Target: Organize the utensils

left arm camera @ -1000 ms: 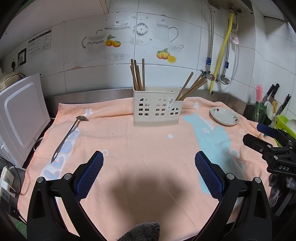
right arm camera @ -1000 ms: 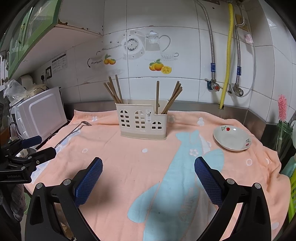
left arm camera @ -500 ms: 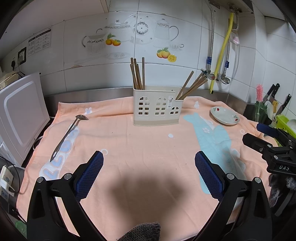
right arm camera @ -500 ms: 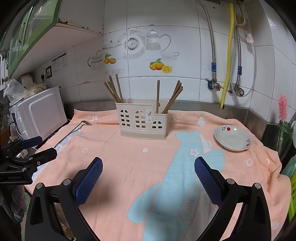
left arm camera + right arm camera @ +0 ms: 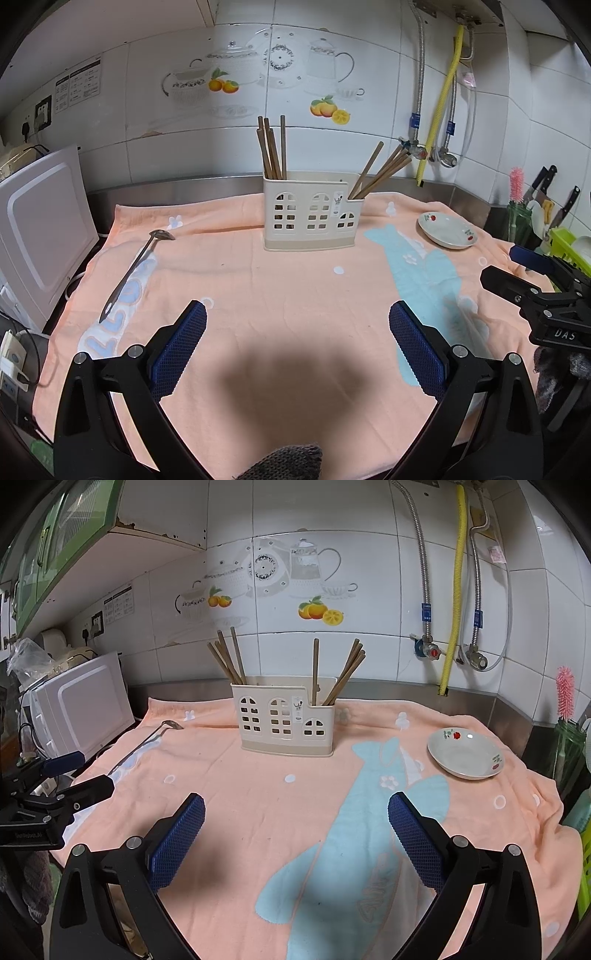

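Now reach the left hand-held gripper [image 5: 297, 325], spread wide and empty, toward the spoon [image 5: 135, 267] lying apart left of the utensil holder [image 5: 308, 218]; pinch mid-handle. Keep the right hand-held gripper [image 5: 295, 812] wide, clear.

Both fisheye views look forward and slightly down along their own fingers, from low over the near edge of an orange towel [image 5: 295, 288] toward a tiled back wall [image 5: 369, 646]. The left view sits nearer the microwave [image 5: 40, 229] at frame left; the right view sits nearer the plate [image 5: 465, 753]. Both share the utensil holder [image 5: 310, 218] at centre, some way off. Each view catches the other gripper at its edge: the right gripper [image 5: 517, 273] at frame right, the left gripper [image 5: 70, 771] at frame left.
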`<state>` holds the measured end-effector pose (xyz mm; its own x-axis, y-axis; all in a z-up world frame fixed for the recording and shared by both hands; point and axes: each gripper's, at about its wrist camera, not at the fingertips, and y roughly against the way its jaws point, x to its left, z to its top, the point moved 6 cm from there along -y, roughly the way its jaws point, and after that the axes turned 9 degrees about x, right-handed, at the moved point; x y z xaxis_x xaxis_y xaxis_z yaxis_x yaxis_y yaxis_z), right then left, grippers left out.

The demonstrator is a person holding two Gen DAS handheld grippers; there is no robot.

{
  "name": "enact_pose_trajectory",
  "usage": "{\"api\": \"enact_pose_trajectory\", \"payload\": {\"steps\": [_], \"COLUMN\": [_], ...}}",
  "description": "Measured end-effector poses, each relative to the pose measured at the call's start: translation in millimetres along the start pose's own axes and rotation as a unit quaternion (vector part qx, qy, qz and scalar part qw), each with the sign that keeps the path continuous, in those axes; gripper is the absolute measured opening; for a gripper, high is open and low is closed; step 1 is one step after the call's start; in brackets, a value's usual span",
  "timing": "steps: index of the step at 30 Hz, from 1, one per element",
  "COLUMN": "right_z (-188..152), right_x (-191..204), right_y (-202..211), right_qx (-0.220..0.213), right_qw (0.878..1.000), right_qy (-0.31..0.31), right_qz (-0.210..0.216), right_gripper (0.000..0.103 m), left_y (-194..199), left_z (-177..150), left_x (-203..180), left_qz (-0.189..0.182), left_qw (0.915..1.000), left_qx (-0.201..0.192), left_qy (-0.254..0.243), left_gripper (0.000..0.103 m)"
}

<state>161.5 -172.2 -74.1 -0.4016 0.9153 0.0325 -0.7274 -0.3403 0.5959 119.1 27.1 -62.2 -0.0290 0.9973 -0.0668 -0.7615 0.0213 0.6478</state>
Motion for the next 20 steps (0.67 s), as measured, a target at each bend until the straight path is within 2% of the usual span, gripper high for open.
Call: {"api": "enact_pose_trajectory", "payload": {"steps": [20], "right_z": [-6.7], "right_x": [1.7], "right_y": [-1.2], "right_qx": [0.003], "right_qw": [1.000], "right_qy": [-0.001], "right_qz": [0.004], "right_gripper": [0.096], "left_y": [1.8], "left_z": [0.3], "left_x": [2.4], "left_qz": [0.011], "left_qw": [0.9999], "left_qx": [-0.004], "left_qy": [-0.001], "left_gripper": [0.098]}}
